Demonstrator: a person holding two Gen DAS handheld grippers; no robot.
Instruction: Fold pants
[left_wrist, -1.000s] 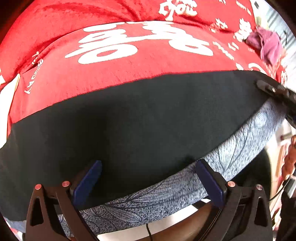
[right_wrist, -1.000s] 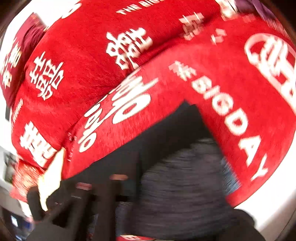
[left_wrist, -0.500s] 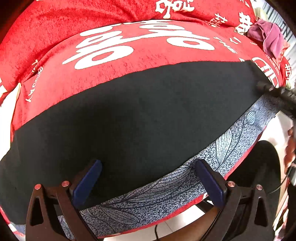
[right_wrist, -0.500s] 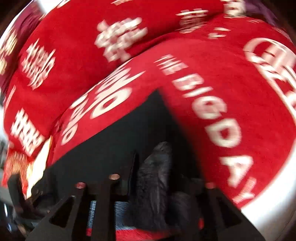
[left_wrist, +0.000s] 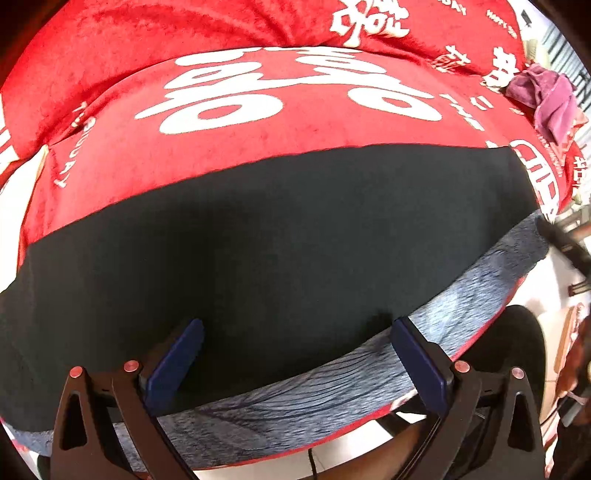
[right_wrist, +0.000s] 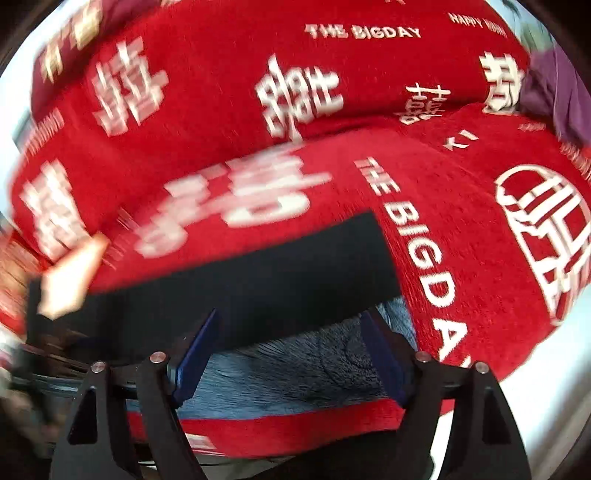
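Red plush blanket over the whole work surface, printed in white with "THE BIGDAY", a partly cut "HAPPY" line and large double-happiness characters. Purple cloth crumpled at the far right edge. Black pants spread flat across the blanket in a wide band, folded over a grey leaf-patterned layer showing as a strip along the near edge. Left gripper poised steeply over that near edge, blue pads spread wide, nothing clamped, black cloth and grey strip lying below and between them. Right gripper at the pants' right end, jaws just swung apart and standing wide, no cloth pinched; grey strip and corner of black cloth seen between the pads, contact impossible to judge through the motion blur. Black pants stopping short of the "BIGDAY" lettering.
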